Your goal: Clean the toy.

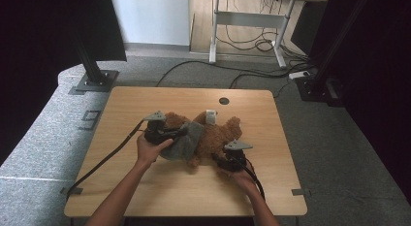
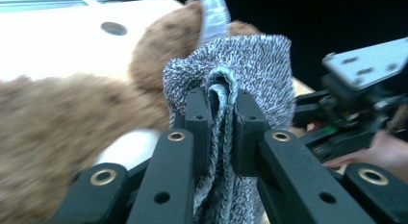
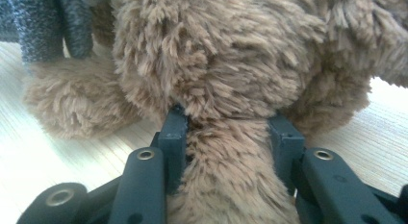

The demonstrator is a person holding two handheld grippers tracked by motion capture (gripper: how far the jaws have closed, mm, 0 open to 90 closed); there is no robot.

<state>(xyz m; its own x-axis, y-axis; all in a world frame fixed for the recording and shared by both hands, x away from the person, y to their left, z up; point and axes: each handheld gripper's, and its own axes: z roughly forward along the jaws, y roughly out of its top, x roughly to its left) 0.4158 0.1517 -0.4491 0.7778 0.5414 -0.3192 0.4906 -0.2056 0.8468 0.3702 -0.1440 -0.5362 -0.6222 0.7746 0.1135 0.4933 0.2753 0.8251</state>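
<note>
**Both grippers on a plush bear, wooden table**

Writing: a white tag (image 1: pixel 211 116) sticks up from the brown plush bear (image 1: pixel 218 136); nothing on it can be read. No brand marks legible anywhere.

Left to right in the high view. Left gripper (image 1: pixel 180 132), held by the left hand (image 1: pixel 150 149), is clenched on a fold of grey knitted cloth (image 1: pixel 186 141) draped over the bear's middle (the left gripper view shows the jaws pinching a bunched ridge of that cloth (image 2: pixel 222 113)). The bear lies flat at the centre of the table (image 1: pixel 145 102). Right gripper (image 1: pixel 222 159) sits at the bear's near side; in the right gripper view a furry limb (image 3: pixel 226 166) fills the gap, both jaws pressed into the pile, grasping it.

Surface: light wood-grain top, round cable hole (image 1: pixel 223 101) near the far edge. Room: grey carpet, loose cables (image 1: pixel 252 41) on the floor, a white-legged desk (image 1: pixel 252 17) beyond, dark curtains either side.
</note>
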